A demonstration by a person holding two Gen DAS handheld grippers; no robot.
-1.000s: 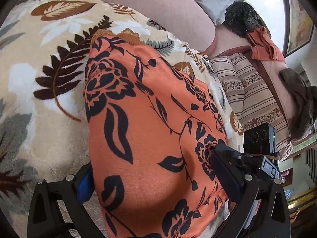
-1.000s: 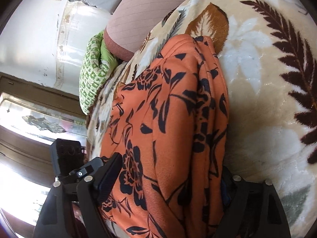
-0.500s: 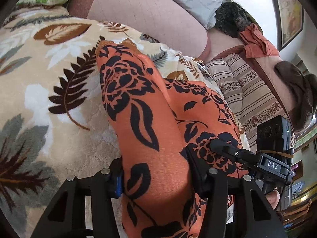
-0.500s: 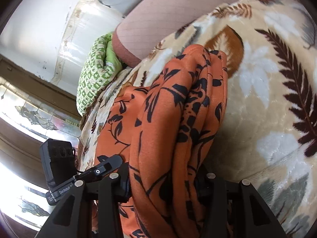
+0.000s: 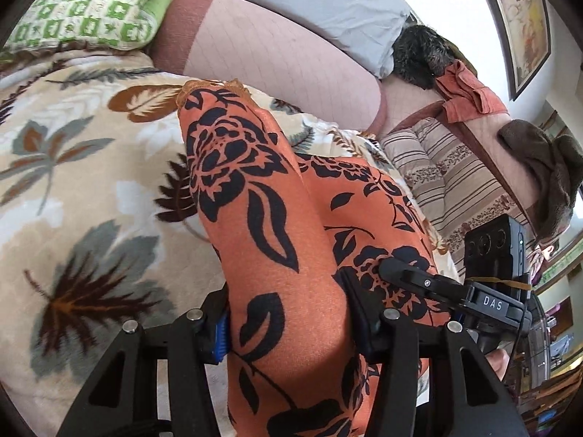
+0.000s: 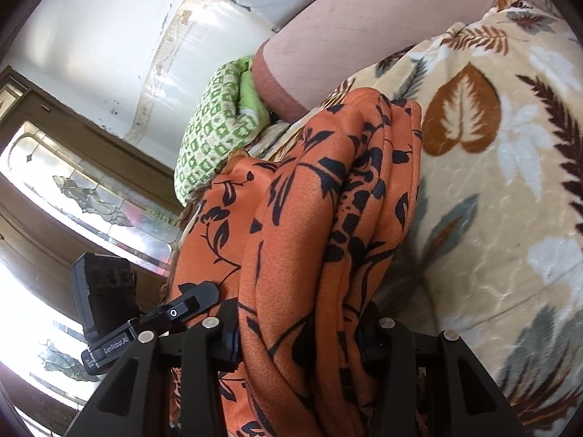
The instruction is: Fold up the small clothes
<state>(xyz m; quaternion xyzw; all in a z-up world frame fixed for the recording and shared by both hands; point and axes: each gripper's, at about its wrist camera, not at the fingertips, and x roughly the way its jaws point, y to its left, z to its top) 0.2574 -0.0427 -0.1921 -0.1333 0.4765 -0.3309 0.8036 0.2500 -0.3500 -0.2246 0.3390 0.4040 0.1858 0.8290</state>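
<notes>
Each gripper (image 5: 288,331) (image 6: 298,331) pinches a bunched edge of the orange, black-flowered garment (image 5: 255,189).

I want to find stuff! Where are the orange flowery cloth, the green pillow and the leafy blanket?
orange flowery cloth (image 5: 288,240): left wrist view, raised fold.
green pillow (image 5: 83,7): left wrist view, patterned top.
leafy blanket (image 6: 510,167): right wrist view, bare cream patch.

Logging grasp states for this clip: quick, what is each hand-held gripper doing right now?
Left hand-held gripper: closed on a bunched fold of the orange floral garment.
Right hand-held gripper: closed on the same orange floral garment, gathered in several layers.
</notes>
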